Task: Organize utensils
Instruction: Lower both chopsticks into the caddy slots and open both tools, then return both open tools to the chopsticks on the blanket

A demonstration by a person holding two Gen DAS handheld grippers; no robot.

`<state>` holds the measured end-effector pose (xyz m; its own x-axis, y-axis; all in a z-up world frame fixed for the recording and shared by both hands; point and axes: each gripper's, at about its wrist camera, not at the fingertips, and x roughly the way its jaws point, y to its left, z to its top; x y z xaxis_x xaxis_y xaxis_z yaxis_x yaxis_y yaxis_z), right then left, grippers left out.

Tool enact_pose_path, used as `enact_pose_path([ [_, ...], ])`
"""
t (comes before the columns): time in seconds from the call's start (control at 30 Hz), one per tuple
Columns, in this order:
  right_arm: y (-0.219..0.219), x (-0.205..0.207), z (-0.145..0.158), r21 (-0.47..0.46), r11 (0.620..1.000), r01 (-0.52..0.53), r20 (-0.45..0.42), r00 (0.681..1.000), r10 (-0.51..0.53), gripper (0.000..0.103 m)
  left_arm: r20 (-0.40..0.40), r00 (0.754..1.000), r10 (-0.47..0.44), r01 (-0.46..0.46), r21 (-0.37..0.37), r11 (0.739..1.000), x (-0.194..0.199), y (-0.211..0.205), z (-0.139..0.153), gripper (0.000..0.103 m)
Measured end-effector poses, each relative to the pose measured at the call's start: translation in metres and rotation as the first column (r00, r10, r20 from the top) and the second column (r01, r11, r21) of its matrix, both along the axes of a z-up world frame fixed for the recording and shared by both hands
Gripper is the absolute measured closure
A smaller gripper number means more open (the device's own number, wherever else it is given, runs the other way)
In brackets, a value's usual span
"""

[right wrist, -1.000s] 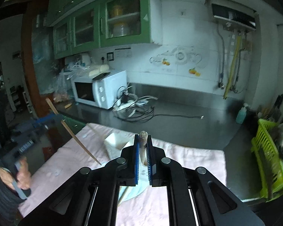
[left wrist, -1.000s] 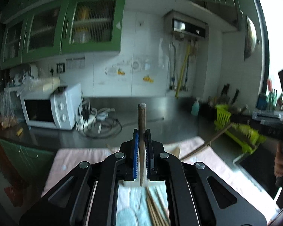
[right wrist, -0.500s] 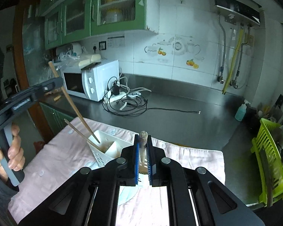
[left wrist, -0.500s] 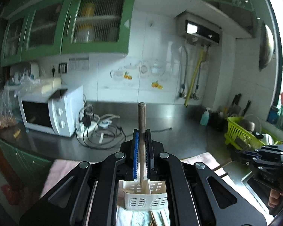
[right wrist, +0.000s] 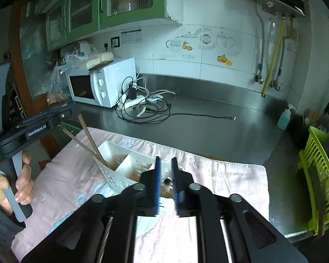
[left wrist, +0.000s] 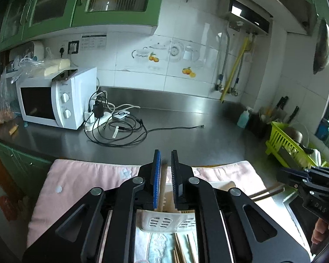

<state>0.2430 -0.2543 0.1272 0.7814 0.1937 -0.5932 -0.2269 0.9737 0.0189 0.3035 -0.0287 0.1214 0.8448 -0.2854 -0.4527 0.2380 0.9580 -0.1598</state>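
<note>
A white slotted utensil caddy (right wrist: 120,160) stands on a pink cloth (right wrist: 219,182). My left gripper (left wrist: 165,153) hovers just over the caddy (left wrist: 164,221) with its jaws opening. A blurred wooden chopstick (left wrist: 163,175) stands loose between the pads, its lower end in the caddy. My right gripper (right wrist: 165,159) is over the caddy's near end, jaws opening too, with a chopstick top (right wrist: 167,183) free between its pads. From the right wrist, the left gripper (right wrist: 75,109) shows at the left, with two chopsticks (right wrist: 90,138) slanting into the caddy. Several more chopsticks (left wrist: 179,249) lie on a pale blue towel.
A white microwave (left wrist: 52,103) and a tangle of cables (left wrist: 116,127) sit at the back left of the steel counter. At the right edge are a green dish rack (right wrist: 318,171) and a blue soap bottle (right wrist: 284,118). A hand (right wrist: 13,184) grips the left handle.
Both grippers have come down over the caddy. Their jaws, shut on a chopstick each before, have parted, and both chopsticks have slid lower between the pads.
</note>
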Motion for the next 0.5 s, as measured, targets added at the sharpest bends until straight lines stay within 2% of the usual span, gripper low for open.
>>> enact_pose_path([
  [0.03, -0.001, -0.002, 0.003, -0.001, 1.0, 0.008, 0.01, 1.0, -0.008, 0.074, 0.002, 1.0, -0.001, 0.001, 0.002, 1.0, -0.003, 0.001, 0.001, 0.087],
  [0.07, -0.001, -0.004, 0.005, 0.0, 1.0, 0.01, 0.015, 1.0, -0.01, 0.072, 0.002, 1.0, -0.008, 0.008, -0.003, 1.0, -0.005, 0.001, 0.003, 0.08],
  [0.2, -0.004, -0.021, 0.014, 0.003, 1.0, 0.015, 0.044, 0.999, -0.015, 0.071, 0.033, 0.999, -0.024, 0.024, 0.001, 1.0, -0.026, 0.003, 0.011, 0.067],
  [0.3, -0.006, -0.043, 0.018, 0.014, 1.0, 0.014, 0.065, 0.998, -0.015, 0.064, 0.053, 0.998, -0.028, 0.028, 0.017, 0.999, -0.049, 0.006, 0.015, 0.059],
  [0.5, -0.002, -0.103, -0.004, 0.014, 1.0, -0.003, 0.089, 0.996, 0.001, 0.058, 0.062, 0.998, -0.02, 0.018, 0.026, 0.999, -0.104, 0.023, 0.009, 0.046],
])
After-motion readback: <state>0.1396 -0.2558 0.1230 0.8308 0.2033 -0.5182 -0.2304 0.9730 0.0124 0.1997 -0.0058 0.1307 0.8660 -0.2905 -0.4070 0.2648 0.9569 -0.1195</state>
